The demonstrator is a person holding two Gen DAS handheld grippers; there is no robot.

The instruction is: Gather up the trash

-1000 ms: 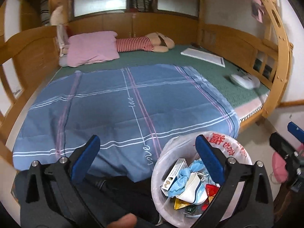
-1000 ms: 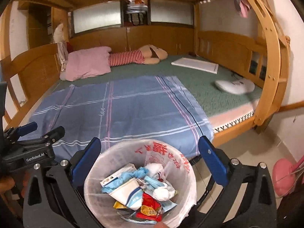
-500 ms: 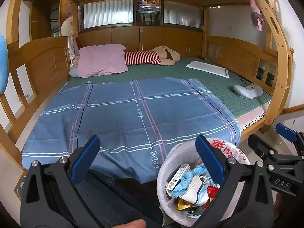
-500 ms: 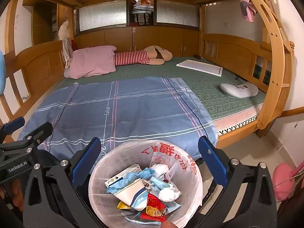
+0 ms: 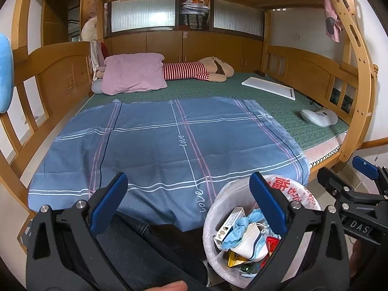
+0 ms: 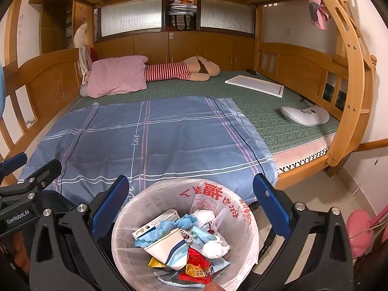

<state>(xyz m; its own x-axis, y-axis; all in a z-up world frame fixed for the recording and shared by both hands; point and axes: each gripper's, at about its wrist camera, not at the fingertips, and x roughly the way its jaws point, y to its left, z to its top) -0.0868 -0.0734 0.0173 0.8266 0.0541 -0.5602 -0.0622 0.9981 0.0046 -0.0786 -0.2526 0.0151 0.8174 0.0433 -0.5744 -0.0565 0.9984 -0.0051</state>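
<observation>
Right wrist view: blanket [image 6: 145, 135] reads "love".

Blue sheet [image 5: 169, 143] & pink pillow [image 5: 134, 74] on bed [image 5: 278, 104]

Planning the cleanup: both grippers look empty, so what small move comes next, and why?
Probably sweep both views across the blue checked sheet for leftovers: the left gripper and right gripper are open and empty, and the white-lined trash bin already holds wrappers.
</observation>
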